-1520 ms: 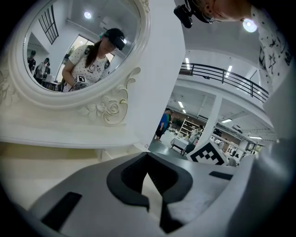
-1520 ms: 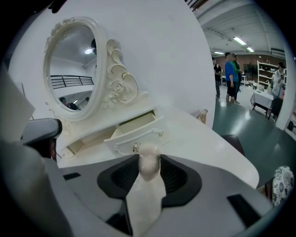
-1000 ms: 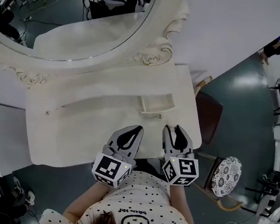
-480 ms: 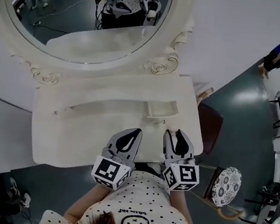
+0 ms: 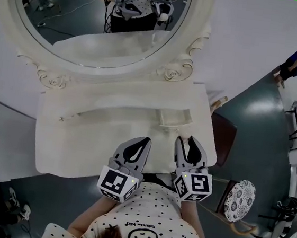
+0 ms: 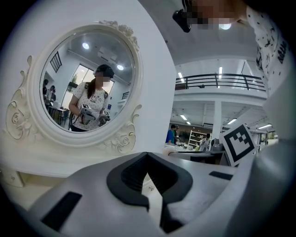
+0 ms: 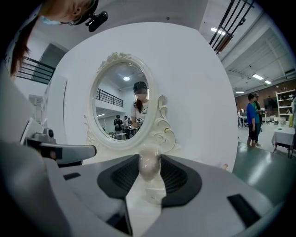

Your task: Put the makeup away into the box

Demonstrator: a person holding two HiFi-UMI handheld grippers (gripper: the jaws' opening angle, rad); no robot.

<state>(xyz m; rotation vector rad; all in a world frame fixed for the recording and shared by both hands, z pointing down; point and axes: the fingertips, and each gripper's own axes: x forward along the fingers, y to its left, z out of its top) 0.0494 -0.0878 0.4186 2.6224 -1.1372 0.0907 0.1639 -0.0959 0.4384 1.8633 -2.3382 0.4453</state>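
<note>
As the mirror now takes more of the head view: the desk and the box have slid lower in the picture than a second ago. Both grippers keep nearly the same place over the desk's front edge.
Meaning for the task: we judge that the carrying has only begun, because the makeup is lifted but not yet put away.
Right gripper: it is closed on a small pale rounded makeup item, which keeps the pads a little apart.
Left gripper: its tips are together and we see nothing between them.
Box: it stands on the desk just ahead of the right gripper, and we see nothing in it.
Makeup item: it sits between the right pads, near the box but not over it.
</note>
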